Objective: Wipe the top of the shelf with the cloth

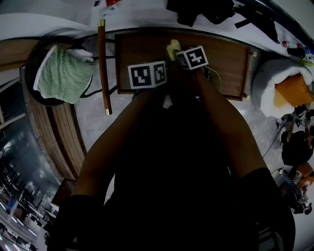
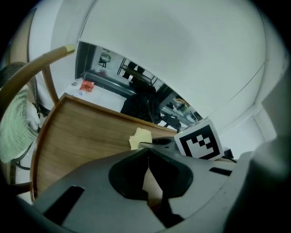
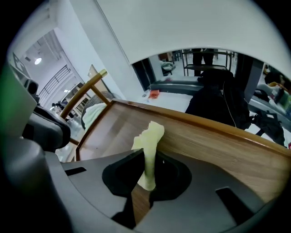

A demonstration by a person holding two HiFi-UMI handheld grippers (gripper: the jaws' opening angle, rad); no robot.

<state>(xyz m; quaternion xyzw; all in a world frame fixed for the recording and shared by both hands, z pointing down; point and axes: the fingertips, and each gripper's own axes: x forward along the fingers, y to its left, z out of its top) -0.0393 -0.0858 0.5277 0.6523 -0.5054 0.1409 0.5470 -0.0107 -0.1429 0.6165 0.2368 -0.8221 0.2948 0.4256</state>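
Observation:
The wooden shelf top (image 1: 225,59) lies just ahead of me. A pale yellow cloth (image 3: 150,136) stands up from my right gripper (image 3: 146,159), which is shut on it just above the wood near the shelf's middle. In the head view the cloth (image 1: 172,49) shows beside the right gripper's marker cube (image 1: 192,58). My left gripper (image 2: 148,157) is shut with nothing between its jaws and hovers over the shelf top (image 2: 82,132), just left of the right one. From it I see the cloth (image 2: 140,138) and the right marker cube (image 2: 199,140).
A green towel (image 1: 64,73) lies in a dark round basket left of the shelf. A wooden bar (image 1: 102,68) runs between them. A white cushion with an orange pad (image 1: 289,88) sits to the right. Dark clothing (image 1: 201,12) lies behind the shelf.

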